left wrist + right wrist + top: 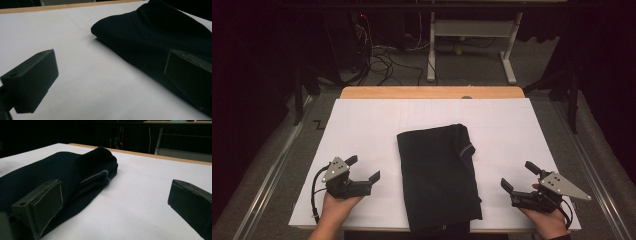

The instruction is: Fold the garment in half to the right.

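Folded dark garment (438,175) on white-covered table (362,125)

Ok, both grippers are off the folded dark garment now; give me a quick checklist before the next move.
1. Left gripper open, nothing between its jaws: ok.
2. Right gripper open, nothing between its jaws: ok.
3. Folded dark garment lies flat on the white sheet, apart from both grippers: ok.
4. Fold looks tidy, one compact rectangle with the stitched hem at its far right corner: ok.
5. Garment's near edge sits at or over the sheet's front edge: not ok if it should lie fully on the sheet.
6. Whether the layers underneath are smooth: cannot tell.
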`<state>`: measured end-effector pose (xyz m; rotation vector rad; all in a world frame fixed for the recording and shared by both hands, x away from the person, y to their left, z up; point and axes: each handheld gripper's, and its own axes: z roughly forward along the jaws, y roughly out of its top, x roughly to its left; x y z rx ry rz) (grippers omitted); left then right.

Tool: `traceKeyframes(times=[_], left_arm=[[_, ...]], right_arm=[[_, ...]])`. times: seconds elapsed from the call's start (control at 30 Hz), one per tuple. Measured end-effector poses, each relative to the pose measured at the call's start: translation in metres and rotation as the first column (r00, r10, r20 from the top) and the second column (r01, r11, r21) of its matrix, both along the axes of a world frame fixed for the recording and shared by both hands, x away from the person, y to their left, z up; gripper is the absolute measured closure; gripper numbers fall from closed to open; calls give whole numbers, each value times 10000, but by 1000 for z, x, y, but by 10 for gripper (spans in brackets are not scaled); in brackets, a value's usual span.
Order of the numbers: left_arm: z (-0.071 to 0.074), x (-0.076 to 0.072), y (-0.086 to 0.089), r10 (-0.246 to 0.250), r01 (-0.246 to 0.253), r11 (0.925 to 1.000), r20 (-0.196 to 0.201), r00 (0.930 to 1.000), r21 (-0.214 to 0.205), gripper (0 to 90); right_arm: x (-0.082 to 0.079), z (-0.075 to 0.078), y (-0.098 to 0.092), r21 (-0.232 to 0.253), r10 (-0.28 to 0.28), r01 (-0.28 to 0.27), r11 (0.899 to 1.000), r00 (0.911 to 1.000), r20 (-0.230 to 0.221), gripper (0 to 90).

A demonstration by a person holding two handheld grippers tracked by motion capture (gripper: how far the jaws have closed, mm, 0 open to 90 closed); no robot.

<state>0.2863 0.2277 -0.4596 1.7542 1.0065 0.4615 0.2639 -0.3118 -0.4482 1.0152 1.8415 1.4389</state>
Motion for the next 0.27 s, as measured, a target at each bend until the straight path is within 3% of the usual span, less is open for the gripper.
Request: traceKeyframes(times=[0.27], left_arm=[[1,0,1,19,-19,10000,13,10000,-20,0]], right_arm=[[-1,-1,1,-1,-47,47,10000,10000,-44,1]])
